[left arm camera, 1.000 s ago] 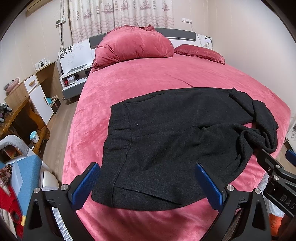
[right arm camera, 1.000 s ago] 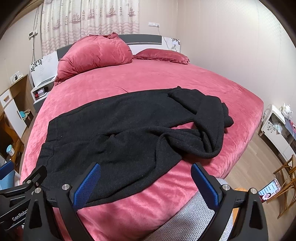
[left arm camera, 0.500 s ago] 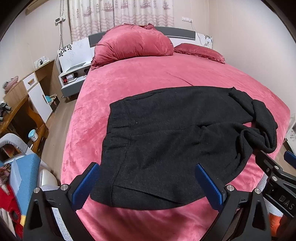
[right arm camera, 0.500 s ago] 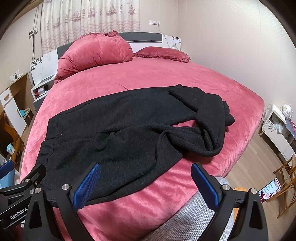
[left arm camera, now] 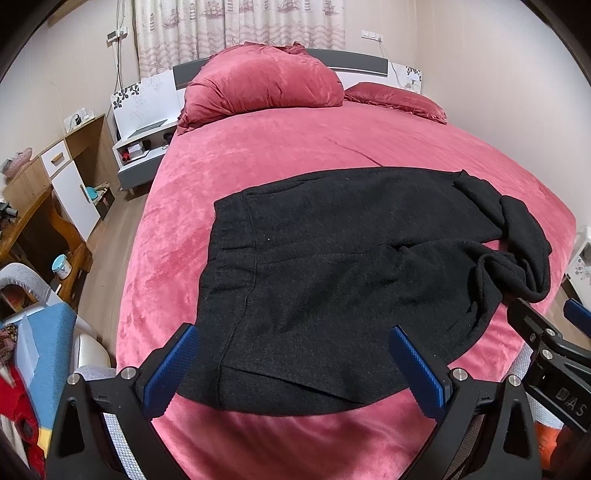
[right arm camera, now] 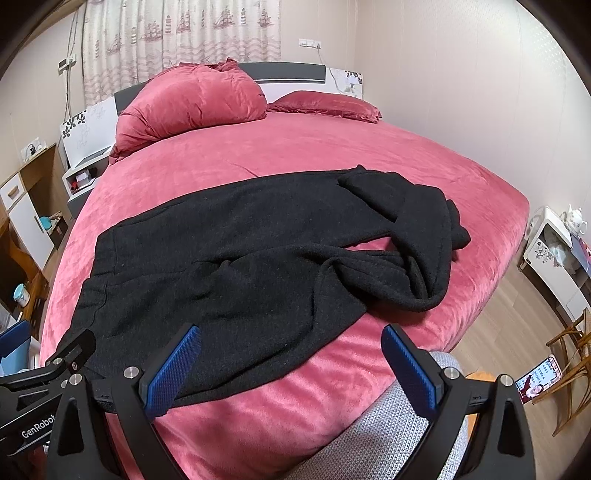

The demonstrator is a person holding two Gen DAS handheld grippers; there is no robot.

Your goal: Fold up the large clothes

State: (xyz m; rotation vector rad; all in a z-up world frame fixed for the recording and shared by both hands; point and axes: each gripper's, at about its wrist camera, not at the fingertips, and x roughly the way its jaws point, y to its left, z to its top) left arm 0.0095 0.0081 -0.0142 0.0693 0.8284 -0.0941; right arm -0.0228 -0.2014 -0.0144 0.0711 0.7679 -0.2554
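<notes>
**Two open grippers poised over black trousers on a pink bed**

Nearest in the left wrist view, the left gripper (left arm camera: pixel 293 363) is spread wide, its blue-padded fingers (left arm camera: pixel 170 369) holding nothing. It hangs above the near edge of a pair of black trousers (left arm camera: pixel 332 266), over the waistband end. At the right edge of this view, part of the right gripper (left arm camera: pixel 546 339) shows beside it.

In the right wrist view, the right gripper (right arm camera: pixel 291 365) is also spread wide and holds nothing. It sits above the near edge of the black trousers (right arm camera: pixel 258 258), over the lower leg. A grey woven fabric (right arm camera: pixel 373 439) lies just below it.

The trousers lie mostly flat across the near half of a bed (left arm camera: pixel 295 147) covered in pink velvet. The waistband is toward the left, and the legs stretch right. The leg ends are bunched and folded over near the right edge of the bed.

Further back, a large pink pillow (left arm camera: pixel 262 88) and a flatter pink pillow (left arm camera: pixel 395 98) rest against the headboard (left arm camera: pixel 351 62). A patterned curtain (left arm camera: pixel 240 26) hangs behind.
</notes>
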